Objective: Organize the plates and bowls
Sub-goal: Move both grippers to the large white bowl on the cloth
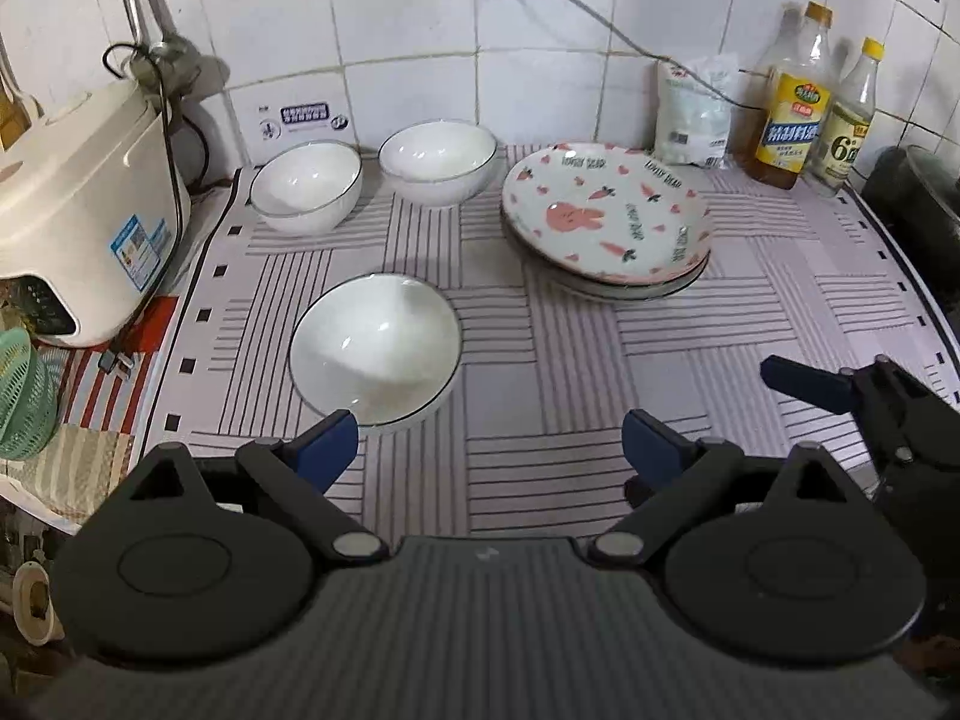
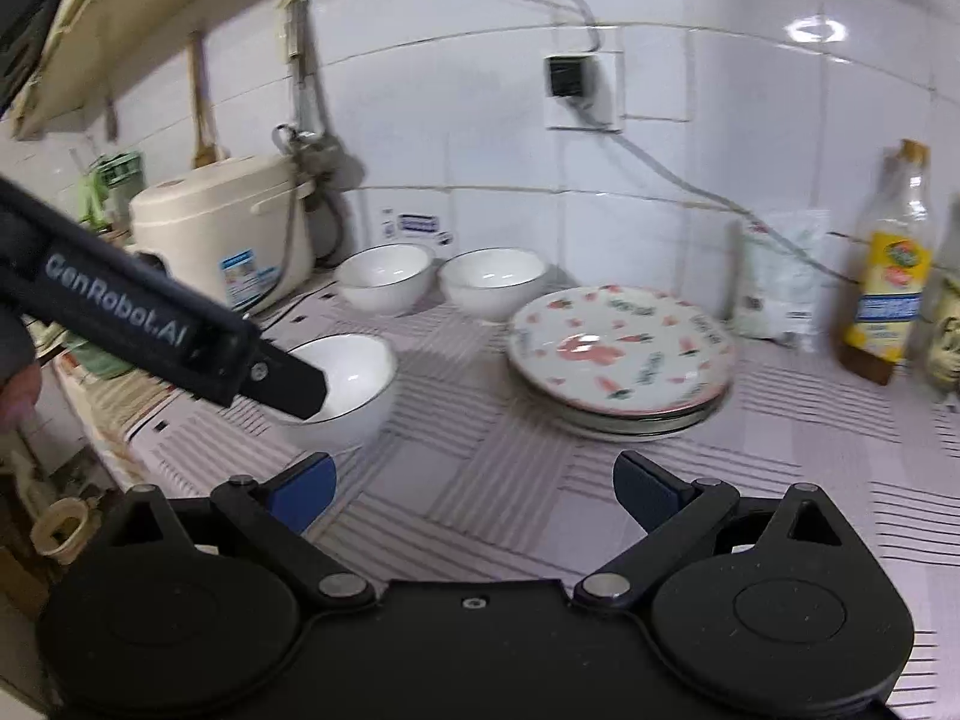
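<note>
Your left gripper (image 1: 489, 450) gapes wide and holds nothing; the near bowl (image 1: 375, 348) sits just ahead of its left finger. Your right gripper (image 2: 474, 495) is equally wide and bare, the plate stack (image 2: 621, 354) ahead.

We see glossy glazed ceramic on the bowls (image 1: 376, 348) and plates (image 1: 606, 219). Mat (image 1: 600, 384) looks matt, smooth, striped. Gripper (image 1: 489, 450) bodies matt black plastic, pads (image 1: 327, 447) blue, pivots bare metal. Wall tiles (image 1: 420, 18) glossy. Cooker (image 1: 78, 204) smooth cream plastic.
</note>
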Demonstrator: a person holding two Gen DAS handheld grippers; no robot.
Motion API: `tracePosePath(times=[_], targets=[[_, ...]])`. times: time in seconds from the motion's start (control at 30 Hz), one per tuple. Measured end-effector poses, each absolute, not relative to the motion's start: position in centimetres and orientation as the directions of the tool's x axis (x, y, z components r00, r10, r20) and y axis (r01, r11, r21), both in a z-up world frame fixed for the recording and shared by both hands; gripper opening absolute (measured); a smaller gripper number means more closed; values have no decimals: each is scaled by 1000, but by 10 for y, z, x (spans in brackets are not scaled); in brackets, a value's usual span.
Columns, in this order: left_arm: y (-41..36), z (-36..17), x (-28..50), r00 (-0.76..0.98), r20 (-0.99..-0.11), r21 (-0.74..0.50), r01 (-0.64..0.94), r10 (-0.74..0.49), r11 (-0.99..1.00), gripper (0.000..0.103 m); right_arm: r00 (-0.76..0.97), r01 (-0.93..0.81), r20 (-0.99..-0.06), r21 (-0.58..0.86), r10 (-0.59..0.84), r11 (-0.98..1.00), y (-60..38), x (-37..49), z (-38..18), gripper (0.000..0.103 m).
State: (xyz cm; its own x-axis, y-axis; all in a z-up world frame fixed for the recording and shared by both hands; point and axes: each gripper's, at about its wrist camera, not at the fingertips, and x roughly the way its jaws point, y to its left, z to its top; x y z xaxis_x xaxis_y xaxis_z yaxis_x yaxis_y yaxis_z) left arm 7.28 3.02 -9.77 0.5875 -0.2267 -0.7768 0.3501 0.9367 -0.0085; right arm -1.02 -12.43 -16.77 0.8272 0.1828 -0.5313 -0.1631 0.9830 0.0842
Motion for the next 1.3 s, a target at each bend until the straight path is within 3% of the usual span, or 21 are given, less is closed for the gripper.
tracePosePath(times=[0.43,0.73,0.97,1.23,1.3], targets=[[70,-139,118,571,-794,-57,274,-210,960,93,772,-312,-524,182,361,932,-78,36,-224,100],[83,-161,144,538,-823,-70,226,-185,972,92,754,-343,-537,168,377,924,-52,70,-248,100],[94,-160,157,533,-814,-146,201,-233,969,92,751,-336,-545,171,373,926,-37,92,-255,100],[97,-178,183,548,-821,-126,104,-163,987,81,753,-332,-546,164,366,929,-28,114,-258,100],[98,-186,189,534,-831,-140,74,-158,987,63,746,-333,-550,183,377,925,-28,119,-257,100]])
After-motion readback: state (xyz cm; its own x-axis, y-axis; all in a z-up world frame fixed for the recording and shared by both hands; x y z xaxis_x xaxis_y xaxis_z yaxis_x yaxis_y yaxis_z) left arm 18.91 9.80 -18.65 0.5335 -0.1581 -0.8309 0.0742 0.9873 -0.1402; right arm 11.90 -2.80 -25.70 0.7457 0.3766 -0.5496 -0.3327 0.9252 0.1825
